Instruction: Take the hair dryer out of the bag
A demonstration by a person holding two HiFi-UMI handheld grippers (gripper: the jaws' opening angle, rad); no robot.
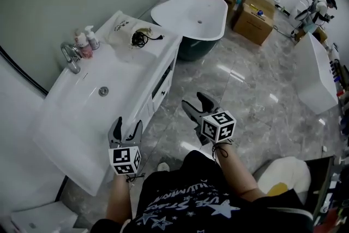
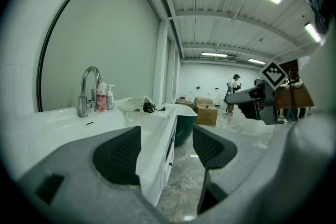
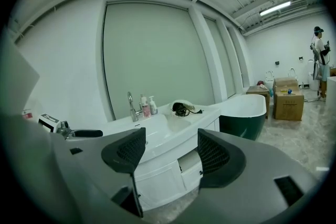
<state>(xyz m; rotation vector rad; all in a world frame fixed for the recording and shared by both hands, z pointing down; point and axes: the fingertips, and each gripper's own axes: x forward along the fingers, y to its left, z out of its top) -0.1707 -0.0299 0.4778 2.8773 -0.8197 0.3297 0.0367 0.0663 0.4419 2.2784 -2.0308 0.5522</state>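
Head view gave us the white bench (image 1: 161,51) running along the wall. At its far end, just short of the bathtub (image 1: 191,13), lay the bag (image 1: 121,27), a pale, crumpled pouch with a little dark print on it. The hair dryer (image 1: 140,39) showed at the side of the bag nearer the bathtub as a small black mass, mostly coiled cord. It sat partly within the pale cloth and rested on the bench top. A short black length, cord or plug, stuck out from it toward the bathtub. We could not make out the body of the dryer well enough to say which way its nozzle pointed or how its long axis ran. A faucet (image 1: 71,56) and two bottles (image 1: 87,42) stood against the wall between the basin and the bag. Both tools hung at the near end of the bench, well apart from the bag. We saw the left gripper (image 1: 127,127) over the bench's front edge with its fingers spread wide and gripping nothing. The right gripper (image 1: 194,104) was out over the marble floor (image 1: 256,95), and its fingers were likewise wide apart with nothing in their grasp.
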